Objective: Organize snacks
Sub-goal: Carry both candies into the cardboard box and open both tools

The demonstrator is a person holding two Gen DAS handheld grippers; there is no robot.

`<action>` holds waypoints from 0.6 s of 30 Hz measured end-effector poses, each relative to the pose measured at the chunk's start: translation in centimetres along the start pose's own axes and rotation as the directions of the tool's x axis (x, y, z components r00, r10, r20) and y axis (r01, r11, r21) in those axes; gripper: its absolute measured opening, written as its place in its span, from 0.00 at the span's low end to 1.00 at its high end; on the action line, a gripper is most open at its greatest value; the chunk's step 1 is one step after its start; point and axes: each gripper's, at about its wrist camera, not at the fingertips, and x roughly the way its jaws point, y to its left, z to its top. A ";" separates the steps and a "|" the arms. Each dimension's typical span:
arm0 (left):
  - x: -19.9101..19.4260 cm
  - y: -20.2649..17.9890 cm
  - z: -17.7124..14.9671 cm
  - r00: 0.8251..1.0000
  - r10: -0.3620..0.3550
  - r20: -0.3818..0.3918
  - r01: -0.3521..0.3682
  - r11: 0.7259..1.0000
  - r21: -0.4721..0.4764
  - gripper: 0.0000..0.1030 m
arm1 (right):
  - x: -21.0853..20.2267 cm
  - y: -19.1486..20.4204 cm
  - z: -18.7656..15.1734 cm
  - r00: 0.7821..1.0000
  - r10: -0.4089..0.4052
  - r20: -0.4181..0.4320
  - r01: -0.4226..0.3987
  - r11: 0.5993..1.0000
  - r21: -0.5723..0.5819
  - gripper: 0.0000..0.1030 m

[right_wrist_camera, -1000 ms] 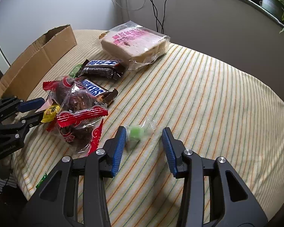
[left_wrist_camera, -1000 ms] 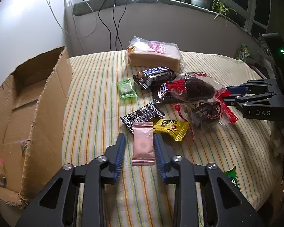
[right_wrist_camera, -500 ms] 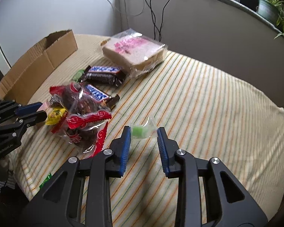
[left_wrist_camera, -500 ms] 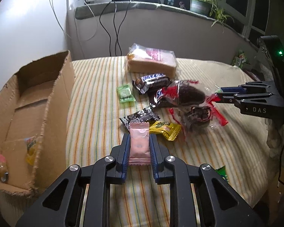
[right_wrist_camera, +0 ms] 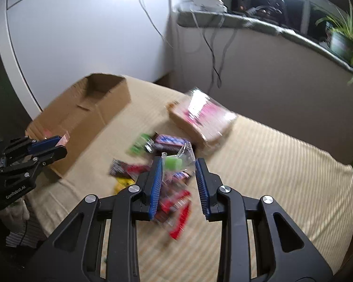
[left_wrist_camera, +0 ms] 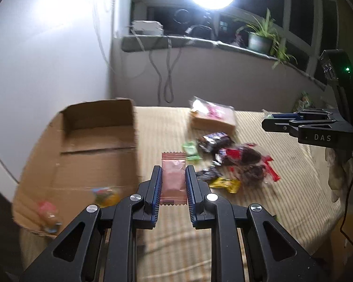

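— Fingers first: how do we stand on the left?

— Our left gripper has its two blue pads pressed against the long sides of a pink packet, so the fingers are nearly together with only the packet between them. We hold it up off the striped cloth, and its crimped top edge pokes out past the fingertips.

— And the right?

— Our right gripper has a clear wrapper with a green candy between its pads. The left pad touches the wrapper's edge. The gap there is wider than on the other gripper, and we cannot tell whether the right pad touches the wrapper at all. It too is up in the air, above the pile.

— Where is everything else?

— An open cardboard box sits on the cloth to our left, with a few blurred sweets in its near corner. The remaining snacks lie in a loose pile near the middle of the cloth: a wrapped sandwich at the far end, a small green packet, dark chocolate bars, red-and-clear bags, and a yellow candy nearest us. Both views are smeared by motion, so we read no labels.
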 end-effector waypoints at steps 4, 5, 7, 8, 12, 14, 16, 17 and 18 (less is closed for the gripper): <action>-1.0 2.7 -0.3 0.999 0.040 0.012 -0.039 0.998 -0.040 0.18 | 1.0 2.3 1.7 0.999 0.044 0.012 -0.044 0.999 -0.020 0.29; -1.2 3.3 -0.3 0.999 0.050 0.015 -0.049 0.998 -0.049 0.18 | 1.3 3.1 2.3 0.998 0.058 0.014 -0.057 0.998 -0.029 0.29; -1.6 4.7 -0.5 0.997 0.073 0.018 -0.072 0.995 -0.066 0.18 | 1.8 4.3 2.9 0.997 0.072 0.016 -0.071 0.997 -0.042 0.29; -1.7 5.1 -0.6 0.997 0.080 0.018 -0.079 0.994 -0.071 0.18 | 2.2 5.1 3.4 0.996 0.086 0.017 -0.085 0.995 -0.052 0.29; -2.2 7.2 -0.9 0.993 0.114 0.021 -0.112 0.989 -0.097 0.18 | 3.3 7.7 4.9 0.991 0.132 0.019 -0.130 0.988 -0.083 0.29; -2.4 7.7 -1.1 0.992 0.125 0.021 -0.122 0.987 -0.103 0.18 | 3.8 8.7 5.5 0.989 0.147 0.015 -0.145 0.985 -0.098 0.29; -2.4 8.5 -1.2 0.991 0.134 0.021 -0.131 0.985 -0.111 0.18 | 4.5 9.9 6.2 0.987 0.161 0.010 -0.159 0.981 -0.113 0.29; -2.4 8.7 -1.2 0.990 0.138 0.021 -0.135 0.984 -0.114 0.18 | 4.8 10.4 6.4 0.986 0.166 0.006 -0.164 0.979 -0.120 0.29; -2.4 9.0 -1.2 0.990 0.142 0.020 -0.139 0.983 -0.118 0.18 | 5.2 10.9 6.7 0.985 0.171 0.003 -0.169 0.978 -0.125 0.29</action>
